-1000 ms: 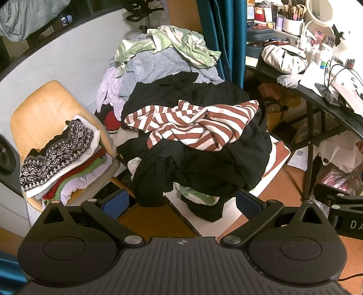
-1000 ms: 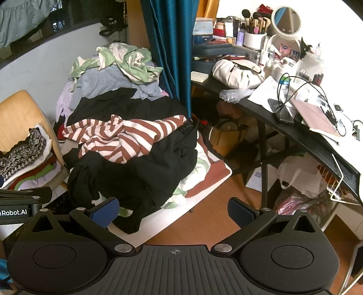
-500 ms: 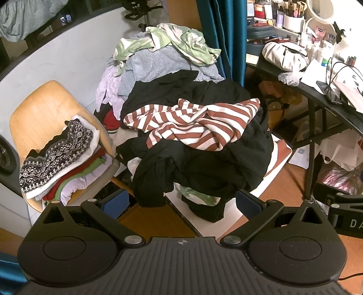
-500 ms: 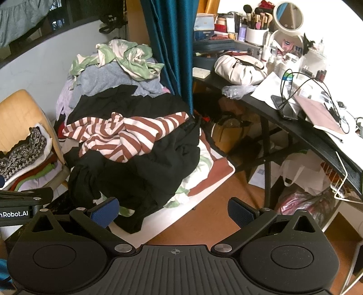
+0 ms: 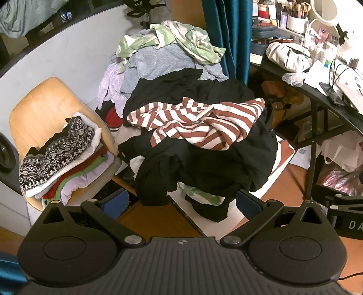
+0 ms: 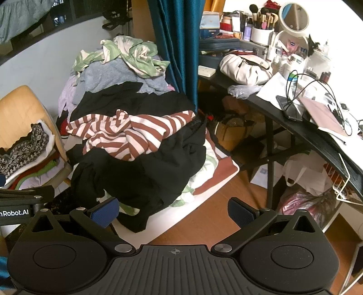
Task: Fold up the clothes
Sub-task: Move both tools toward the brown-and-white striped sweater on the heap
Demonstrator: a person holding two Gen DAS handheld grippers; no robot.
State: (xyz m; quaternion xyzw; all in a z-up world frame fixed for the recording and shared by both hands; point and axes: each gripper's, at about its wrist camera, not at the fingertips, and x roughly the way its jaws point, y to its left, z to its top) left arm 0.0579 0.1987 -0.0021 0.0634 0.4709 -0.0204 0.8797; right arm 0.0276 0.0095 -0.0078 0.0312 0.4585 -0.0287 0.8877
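A big heap of unfolded clothes rises ahead. On top lies a crumpled red-and-white striped shirt (image 5: 199,122) (image 6: 129,133), over a black garment (image 5: 211,163) (image 6: 147,172). Behind them are a grey-blue sweater (image 5: 165,61) and a green-and-white cloth (image 5: 181,40). A stack of folded clothes (image 5: 63,154) rests on a wooden chair (image 5: 43,102) at the left. My left gripper (image 5: 181,202) hangs open in front of the heap's near edge, holding nothing. My right gripper (image 6: 173,210) is open too, low beside the heap's right front.
A black desk (image 6: 317,136) crowded with cosmetics, a white bag (image 6: 245,65), cables and a round mirror (image 6: 293,17) runs along the right. A teal curtain (image 6: 177,45) hangs behind the heap. Plastic bags (image 6: 301,181) sit under the desk. Wooden floor (image 6: 215,215) shows at lower right.
Both views have drifted slightly; the heap sits a little lower and nearer in the right wrist view. No garment has moved and both grippers stay open.
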